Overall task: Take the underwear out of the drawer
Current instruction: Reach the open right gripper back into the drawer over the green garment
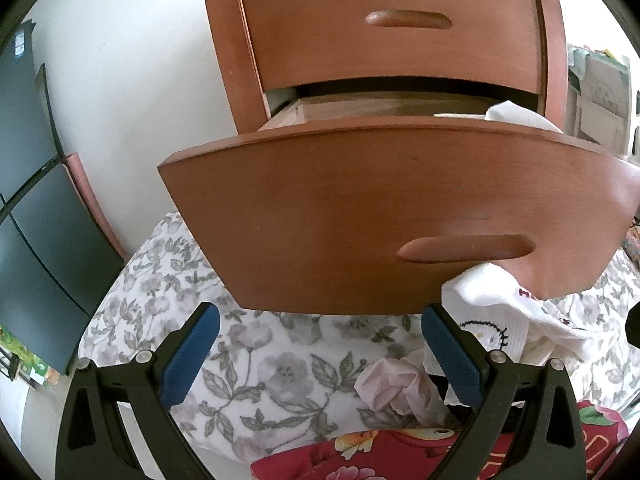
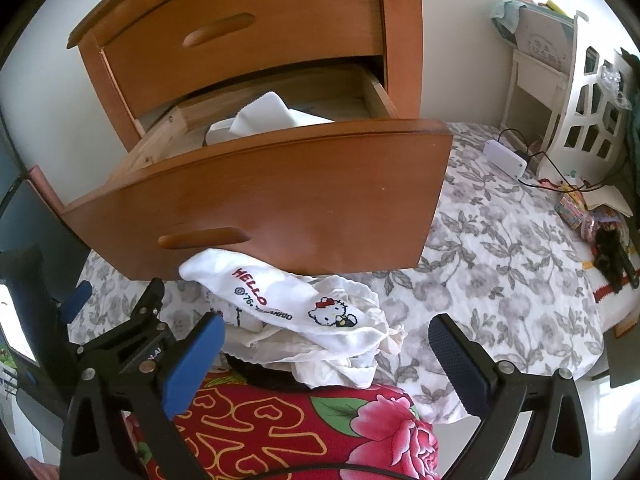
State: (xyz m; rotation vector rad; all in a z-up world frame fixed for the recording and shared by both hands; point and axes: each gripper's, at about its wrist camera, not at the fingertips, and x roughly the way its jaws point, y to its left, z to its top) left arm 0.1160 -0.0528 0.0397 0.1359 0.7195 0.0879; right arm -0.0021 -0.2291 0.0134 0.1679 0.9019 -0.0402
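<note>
The lower drawer (image 1: 380, 208) of a brown wooden nightstand stands pulled out over the bed; in the right wrist view the drawer (image 2: 260, 200) still holds a white folded cloth (image 2: 264, 118). A pile of white underwear (image 2: 312, 312) with a cartoon cat print lies on the bed below the drawer front. My right gripper (image 2: 328, 360) is open wide just in front of the pile, and its pads do not touch it. My left gripper (image 1: 320, 352) is open over the bedsheet, with the white underwear (image 1: 500, 300) beside its right finger and a crumpled pink cloth (image 1: 396, 388) nearby.
A red flowered cloth (image 2: 280, 420) lies under the grippers. The grey flowered bedsheet (image 2: 500, 248) stretches right toward a white box with a cable (image 2: 504, 158), small clutter (image 2: 600, 224) and a white headboard (image 2: 580, 120). Dark panels (image 1: 32, 200) stand at the left.
</note>
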